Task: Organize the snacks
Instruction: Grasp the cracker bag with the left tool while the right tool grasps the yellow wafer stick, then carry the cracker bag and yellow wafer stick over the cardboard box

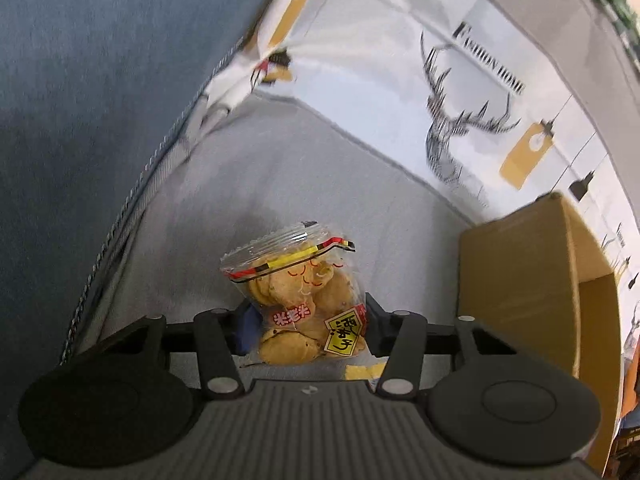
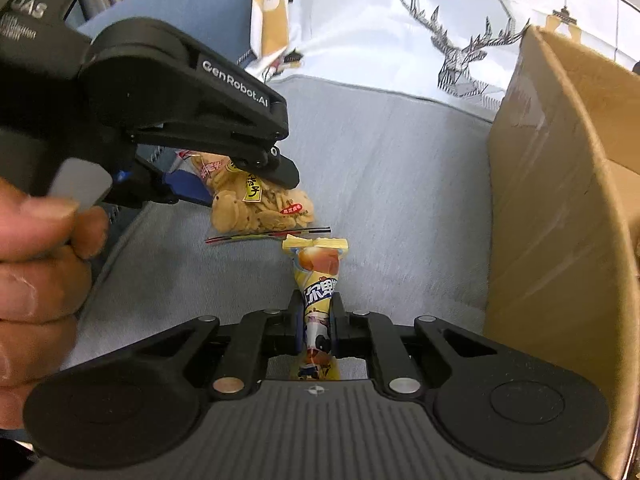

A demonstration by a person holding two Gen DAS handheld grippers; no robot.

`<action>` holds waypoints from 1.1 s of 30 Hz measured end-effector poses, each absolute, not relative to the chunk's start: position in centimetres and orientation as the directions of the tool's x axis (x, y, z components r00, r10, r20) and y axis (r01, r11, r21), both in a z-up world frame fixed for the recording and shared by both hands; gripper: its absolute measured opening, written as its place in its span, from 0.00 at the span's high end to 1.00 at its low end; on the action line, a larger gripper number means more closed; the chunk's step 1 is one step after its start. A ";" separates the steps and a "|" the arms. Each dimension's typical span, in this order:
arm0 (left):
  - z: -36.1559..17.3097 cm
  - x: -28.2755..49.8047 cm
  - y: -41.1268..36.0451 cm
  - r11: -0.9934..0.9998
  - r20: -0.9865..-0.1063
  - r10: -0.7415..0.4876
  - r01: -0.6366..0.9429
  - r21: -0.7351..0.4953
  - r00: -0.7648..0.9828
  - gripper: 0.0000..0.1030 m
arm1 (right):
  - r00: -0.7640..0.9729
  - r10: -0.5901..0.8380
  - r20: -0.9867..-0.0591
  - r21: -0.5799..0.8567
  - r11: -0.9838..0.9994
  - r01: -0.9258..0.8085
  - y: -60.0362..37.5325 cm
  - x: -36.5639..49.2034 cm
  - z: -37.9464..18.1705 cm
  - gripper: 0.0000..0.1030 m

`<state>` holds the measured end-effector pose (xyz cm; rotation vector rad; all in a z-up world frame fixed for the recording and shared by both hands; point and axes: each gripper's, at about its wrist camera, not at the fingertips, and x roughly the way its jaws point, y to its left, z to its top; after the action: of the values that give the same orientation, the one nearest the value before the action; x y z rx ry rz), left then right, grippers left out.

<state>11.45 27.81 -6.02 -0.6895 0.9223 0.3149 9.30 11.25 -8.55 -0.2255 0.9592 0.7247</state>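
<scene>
Both tongs loaded beside the cardboard box (image 2: pixel 560 208): left tongs (image 1: pixel 306 320) clamped on the cracker bag (image 1: pixel 300 300), right tongs (image 2: pixel 316 328) pinched on the yellow snack pack (image 2: pixel 318 280); grips should be kept closed until each is carried over the box rim, released one at a time.

Open grey cloth (image 2: pixel 400 168) ahead; cardboard box (image 2: pixel 560 200) walls the right.

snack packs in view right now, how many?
2. The clear cracker bag is clamped in the left gripper; the yellow snack pack is clamped in the right gripper. The cardboard box interior isn't visible, so more may be hidden.
</scene>
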 end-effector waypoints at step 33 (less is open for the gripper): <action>-0.6 10.6 26.1 0.766 -0.641 0.058 -0.446 -0.463 0.765 0.46 | 0.584 0.594 -0.554 0.171 0.767 -0.618 4.2 9.2 -0.7 0.89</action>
<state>10.60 26.09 -0.59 -0.6475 0.6479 0.2958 9.18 4.21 -0.74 -0.0412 0.6306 0.7073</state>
